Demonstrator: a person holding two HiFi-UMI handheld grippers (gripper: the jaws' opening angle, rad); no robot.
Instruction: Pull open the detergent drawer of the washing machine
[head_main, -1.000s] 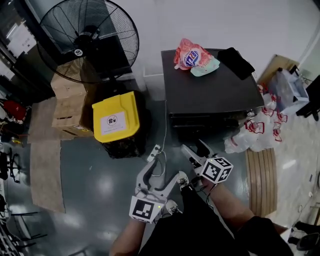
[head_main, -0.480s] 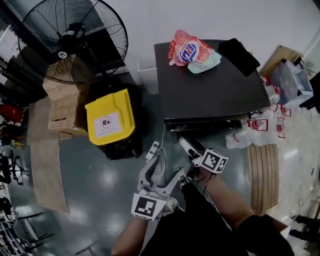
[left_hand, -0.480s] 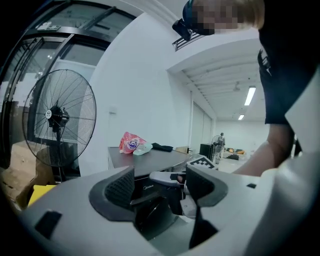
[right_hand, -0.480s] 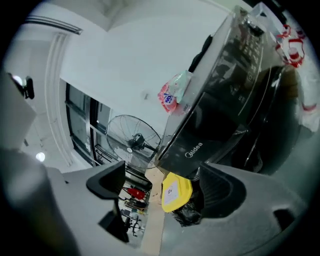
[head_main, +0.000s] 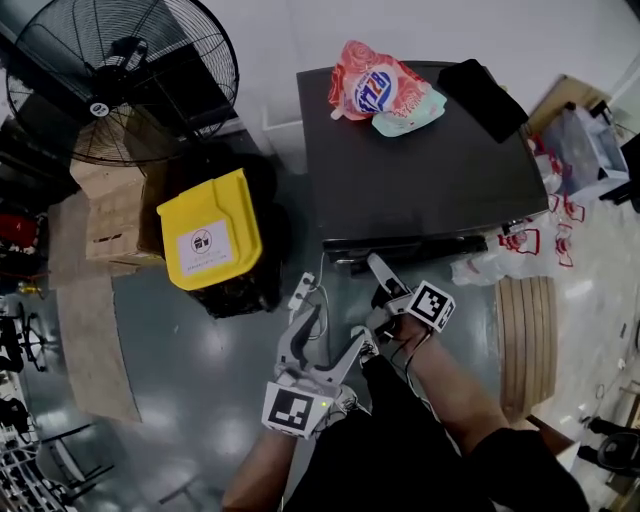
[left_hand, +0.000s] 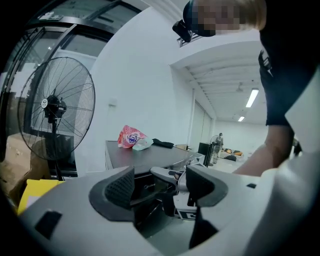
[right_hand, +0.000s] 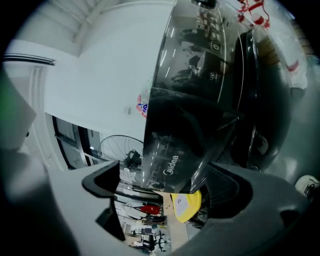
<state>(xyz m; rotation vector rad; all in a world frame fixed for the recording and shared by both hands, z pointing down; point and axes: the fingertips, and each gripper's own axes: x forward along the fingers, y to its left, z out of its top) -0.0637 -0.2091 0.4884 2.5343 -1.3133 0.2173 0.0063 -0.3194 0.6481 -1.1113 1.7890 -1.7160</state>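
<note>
**Right tongs at the drawer; left tongs held back**
The drawer sits at the left end of the washer's upper front, just ahead of the right tongs, the nearer pair. Their jaws have just been opening and stand wide, with the drawer's corner in the gap and nothing gripped. The left tongs are open and empty. A straight pull toward the person is judged necessary.

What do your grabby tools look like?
The left gripper and right gripper are pale grey plastic, each with two curved jaws, dark ribbed pads and a cube of black-and-white square markers. The person wears a black top.
</note>
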